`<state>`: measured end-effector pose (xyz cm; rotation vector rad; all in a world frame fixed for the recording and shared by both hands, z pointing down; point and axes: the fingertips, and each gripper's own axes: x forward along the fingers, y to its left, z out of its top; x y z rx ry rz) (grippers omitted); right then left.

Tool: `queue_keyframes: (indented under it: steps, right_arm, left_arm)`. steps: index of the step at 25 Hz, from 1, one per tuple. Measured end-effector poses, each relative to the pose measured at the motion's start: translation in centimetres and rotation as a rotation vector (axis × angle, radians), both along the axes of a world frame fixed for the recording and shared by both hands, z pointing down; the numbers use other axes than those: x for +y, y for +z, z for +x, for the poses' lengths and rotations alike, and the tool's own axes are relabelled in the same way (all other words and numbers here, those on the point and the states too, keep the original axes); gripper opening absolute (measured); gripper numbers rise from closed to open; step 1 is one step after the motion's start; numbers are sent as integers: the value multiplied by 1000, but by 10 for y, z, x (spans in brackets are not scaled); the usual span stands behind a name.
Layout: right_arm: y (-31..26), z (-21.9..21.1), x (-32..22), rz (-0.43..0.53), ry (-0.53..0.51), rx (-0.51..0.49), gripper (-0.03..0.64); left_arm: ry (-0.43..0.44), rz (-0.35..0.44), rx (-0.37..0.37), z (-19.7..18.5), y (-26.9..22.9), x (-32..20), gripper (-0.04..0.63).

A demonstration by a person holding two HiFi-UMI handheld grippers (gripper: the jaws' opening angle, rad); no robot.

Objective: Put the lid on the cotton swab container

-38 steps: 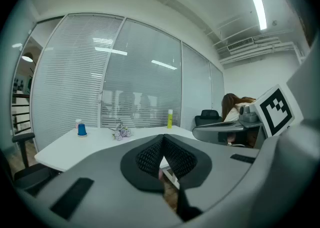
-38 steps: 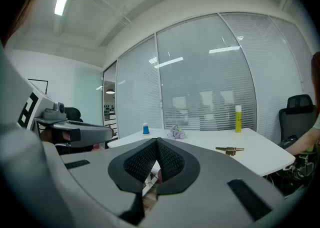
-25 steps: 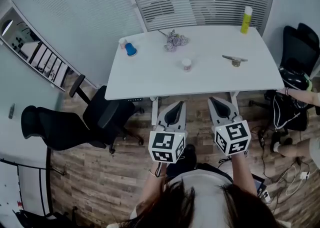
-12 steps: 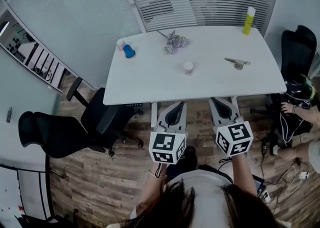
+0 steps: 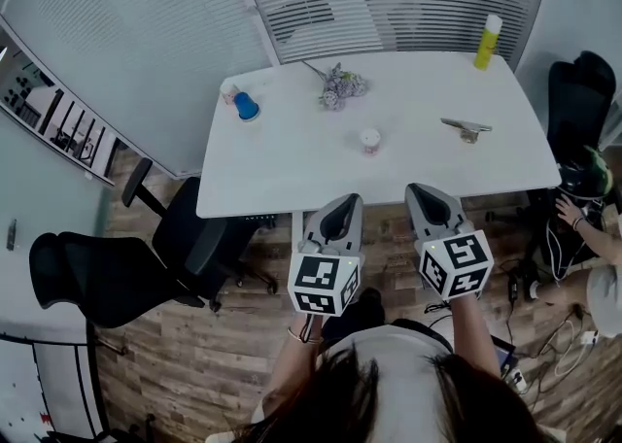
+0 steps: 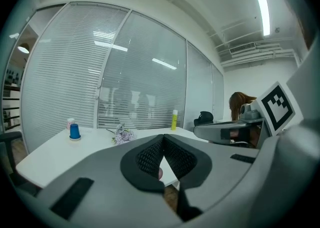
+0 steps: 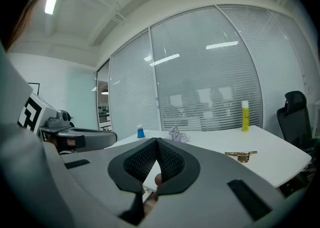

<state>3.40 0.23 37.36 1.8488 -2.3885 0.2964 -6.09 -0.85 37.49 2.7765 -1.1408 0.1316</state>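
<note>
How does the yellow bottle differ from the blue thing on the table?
The yellow bottle is tall and slim with a white cap; the blue thing is short and squat. The yellow bottle stands at the white table's far right corner, the blue thing near its far left corner, beside a small pale item. Both stand upright on it.

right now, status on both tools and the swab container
Left tool shut, empty. Right tool shut, empty. Swab container on white table, untouched, ahead of both tools. Nothing between.
</note>
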Motion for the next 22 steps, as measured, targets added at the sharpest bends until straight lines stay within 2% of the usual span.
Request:
queue_keyframes:
  steps: [10, 22]
  right_arm:
    - [2, -1, -30, -17, 50, -8, 28]
    - [13, 12, -50, -51, 73, -5, 28]
  left_arm:
    - [72, -25, -9, 2, 11, -28, 18]
    - [94, -72, -12, 14, 28, -52, 20]
